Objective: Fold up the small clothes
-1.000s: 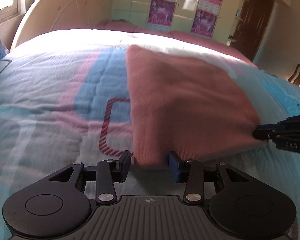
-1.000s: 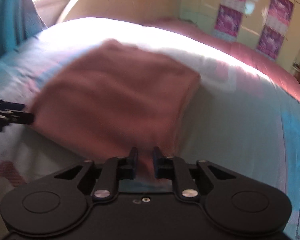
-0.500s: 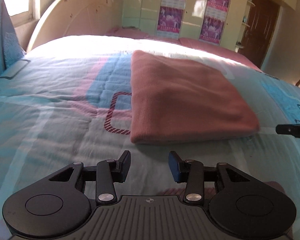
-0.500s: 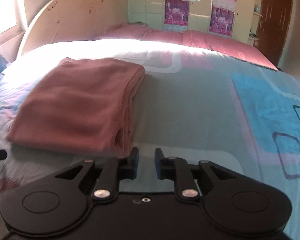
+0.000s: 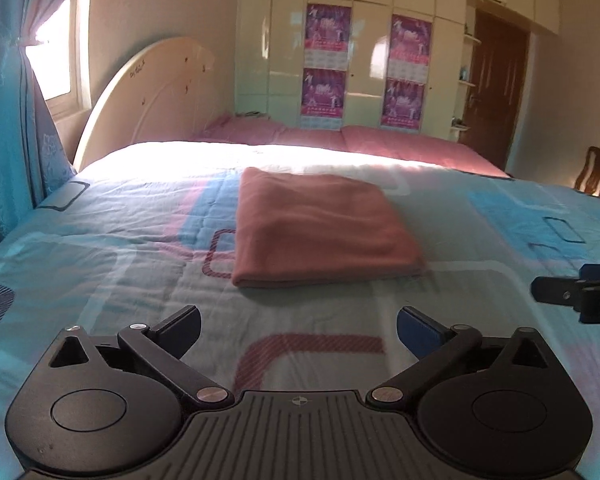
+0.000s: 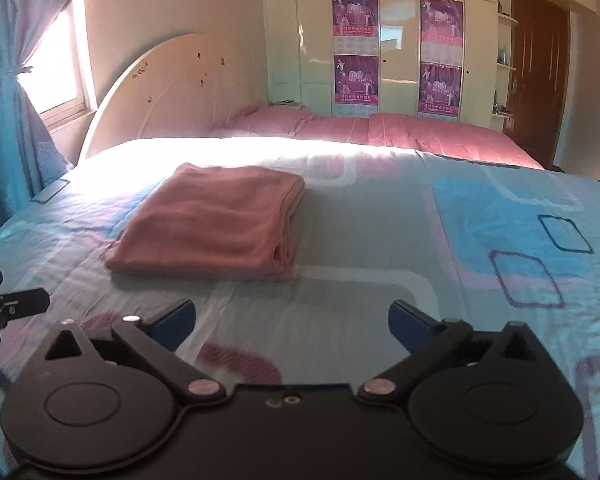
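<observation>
Pulled back and up from the pink garment (image 5: 320,228) since a second ago, when both sets of tongs sat right at its near edge with cloth between the fingers; now well clear of it, with bare quilt between. Left gripper (image 5: 298,330) spread wide, jaws just opened, nothing between them but the patterned bedspread (image 5: 100,248). Right gripper (image 6: 292,322) likewise wide apart and empty, jaws just opened too, its tip also showing at the right edge of the left view. Garment left lying flat on the bed as a neat rectangle, several layers visible along its right-hand edge in the right view, folded edge towards the cameras, no loose sleeve or corner sticking out. Headboard (image 6: 172,92) and wardrobe (image 6: 396,40) beyond, untouched. Reads as a release after the last fold: piece probably finished, both tools free, no second garment in sight to take up next
</observation>
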Demonstrator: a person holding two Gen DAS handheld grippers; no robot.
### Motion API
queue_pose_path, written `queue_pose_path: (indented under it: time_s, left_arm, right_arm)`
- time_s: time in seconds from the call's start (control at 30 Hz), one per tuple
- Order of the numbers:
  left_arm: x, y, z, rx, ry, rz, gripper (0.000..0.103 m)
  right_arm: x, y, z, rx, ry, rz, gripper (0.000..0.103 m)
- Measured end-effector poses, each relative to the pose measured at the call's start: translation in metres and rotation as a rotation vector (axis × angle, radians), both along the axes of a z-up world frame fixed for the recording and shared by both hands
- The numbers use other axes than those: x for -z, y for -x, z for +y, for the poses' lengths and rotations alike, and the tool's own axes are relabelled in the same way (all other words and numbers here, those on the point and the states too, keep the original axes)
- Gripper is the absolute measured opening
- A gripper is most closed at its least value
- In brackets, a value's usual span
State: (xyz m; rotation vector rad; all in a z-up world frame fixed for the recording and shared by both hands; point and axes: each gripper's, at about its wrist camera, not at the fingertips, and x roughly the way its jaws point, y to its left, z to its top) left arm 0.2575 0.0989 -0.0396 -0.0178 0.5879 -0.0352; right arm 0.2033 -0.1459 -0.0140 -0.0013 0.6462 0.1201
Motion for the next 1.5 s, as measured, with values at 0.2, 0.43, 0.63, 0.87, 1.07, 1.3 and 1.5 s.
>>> queue_pose_path:
  time_s: [0.2, 0.43, 0.63, 0.87, 1.07, 1.3, 1.5]
  left_arm:
    - [-0.023, 0.061, -0.012, 0.017, -0.004, -0.052, 0.103]
    - [-0.039, 0.110, -0.016, 0.036, 0.004, -0.091, 0.103]
    - [-0.052, 0.133, -0.019, 0.048, 0.012, -0.120, 0.103]
    - [-0.059, 0.150, -0.023, 0.060, 0.006, -0.140, 0.103]
    - [-0.064, 0.159, -0.025, 0.068, 0.009, -0.153, 0.103]
    - [-0.068, 0.163, -0.028, 0.076, 0.012, -0.162, 0.103]
    - [-0.069, 0.165, -0.029, 0.082, 0.010, -0.167, 0.103]
  right_arm:
    - [-0.014, 0.057, 0.001, 0.014, 0.001, 0.014, 0.102]
    - [-0.033, 0.111, 0.007, 0.012, -0.030, -0.055, 0.102]
    - [-0.047, 0.129, 0.009, 0.026, -0.037, -0.101, 0.102]
    - [-0.051, 0.143, 0.012, 0.047, -0.031, -0.115, 0.102]
    - [-0.052, 0.154, 0.013, 0.066, -0.033, -0.128, 0.102]
    - [-0.053, 0.160, 0.013, 0.072, -0.025, -0.138, 0.102]
    - [-0.056, 0.162, 0.014, 0.077, -0.020, -0.149, 0.102]
